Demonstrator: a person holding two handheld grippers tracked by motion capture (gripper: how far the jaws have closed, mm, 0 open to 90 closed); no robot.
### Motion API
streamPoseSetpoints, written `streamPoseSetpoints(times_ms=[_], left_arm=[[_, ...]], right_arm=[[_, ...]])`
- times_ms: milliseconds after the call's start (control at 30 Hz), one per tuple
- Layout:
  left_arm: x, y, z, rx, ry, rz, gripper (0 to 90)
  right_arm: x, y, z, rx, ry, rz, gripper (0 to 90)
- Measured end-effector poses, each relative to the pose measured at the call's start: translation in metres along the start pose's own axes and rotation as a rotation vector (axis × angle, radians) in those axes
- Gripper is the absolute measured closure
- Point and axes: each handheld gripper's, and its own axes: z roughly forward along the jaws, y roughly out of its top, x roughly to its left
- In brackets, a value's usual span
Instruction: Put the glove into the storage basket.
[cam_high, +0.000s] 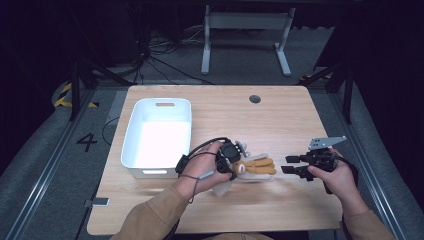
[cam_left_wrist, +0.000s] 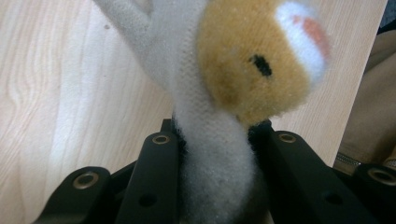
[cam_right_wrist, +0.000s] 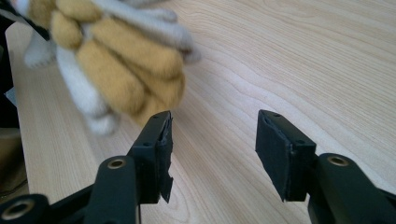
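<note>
High view, plush toy (cam_high: 255, 166): a tan and off-white soft toy, lying just beyond the left gripper (cam_high: 231, 155) and well to the left of the right gripper (cam_high: 295, 166).
Left gripper view, grip: both black jaws press on a pale fleecy limb of the plush toy (cam_left_wrist: 212, 158); its tan head with a black eye and a white-and-orange patch rises just above the jaws.
Right gripper view, jaws: the right gripper (cam_right_wrist: 212, 154) stands wide apart with only bare wood between its jaws; the toy's tan and cream limbs (cam_right_wrist: 116, 60) hang just up and left of the left-hand jaw, not touching it.
Hands: the left hand (cam_high: 200, 172) wraps the left gripper with a cable looped over it; the right hand (cam_high: 335, 175) holds the right gripper, which carries a grey three-cornered plate.
Surface: a light wooden table (cam_high: 280, 125) with fine grain and a small round grommet (cam_high: 255, 99) far beyond both grippers.
Bin: a white plastic bin (cam_high: 157, 137) with rounded corners and slot handles sits just left of the left gripper.
Room: dark grey floor (cam_high: 45, 145) with cables and a white frame's legs (cam_high: 245, 35) past the table's far edge.
In the way: nothing lies between the two grippers but the toy itself.
</note>
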Motion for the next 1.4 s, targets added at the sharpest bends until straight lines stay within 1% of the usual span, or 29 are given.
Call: streamPoseSetpoints(times_ms=[67, 133, 167, 300, 400, 467, 533, 600, 633, 867, 1000, 1200, 1333, 1400], left_arm=[[0.003, -0.001, -0.003, -0.002, -0.022, -0.013, 73.5], [0.005, -0.001, -0.005, -0.006, -0.022, -0.02, 73.6], [0.008, -0.002, -0.01, -0.005, -0.016, -0.035, 73.6], [0.012, -0.003, -0.016, -0.015, -0.014, -0.045, 73.6], [0.016, -0.004, -0.025, -0.029, -0.013, -0.069, 73.5], [0.019, -0.005, -0.031, -0.048, -0.024, -0.104, 73.5], [0.021, -0.006, -0.034, -0.047, -0.025, -0.12, 73.5], [0.022, -0.008, -0.038, -0.055, -0.013, -0.136, 73.5], [0.024, -0.009, -0.041, -0.051, -0.007, -0.146, 73.5], [0.029, -0.017, -0.056, -0.076, 0.008, -0.22, 73.5], [0.032, -0.02, -0.067, -0.084, 0.03, -0.251, 73.5], [0.039, -0.028, -0.082, -0.1, 0.062, -0.313, 73.5], [0.043, -0.036, -0.094, -0.11, 0.081, -0.34, 73.5], [0.044, -0.039, -0.099, -0.108, 0.108, -0.346, 73.4]], right_arm=[[-0.001, 0.0, 0.001, 0.002, 0.0, 0.005, 46.8], [-0.001, -0.001, 0.002, 0.01, 0.006, 0.008, 46.5], [-0.002, -0.001, 0.003, 0.019, 0.009, 0.01, 46.5], [-0.002, -0.002, 0.005, 0.029, 0.014, 0.014, 46.4], [-0.004, -0.002, 0.006, 0.033, 0.012, 0.017, 46.5], [-0.005, -0.002, 0.006, 0.033, 0.015, 0.018, 46.5], [-0.006, -0.001, 0.007, 0.036, 0.016, 0.018, 46.5], [-0.007, 0.0, 0.009, 0.036, 0.021, 0.017, 46.4], [-0.007, 0.001, 0.009, 0.036, 0.023, 0.017, 46.5], [-0.011, 0.007, 0.017, 0.042, 0.036, 0.01, 46.5], [-0.012, 0.012, 0.021, 0.04, 0.048, 0.0, 46.5], [-0.013, 0.017, 0.028, 0.045, 0.066, -0.008, 46.4], [-0.014, 0.019, 0.031, 0.048, 0.072, -0.009, 46.5], [-0.014, 0.021, 0.033, 0.049, 0.076, -0.014, 46.4]])
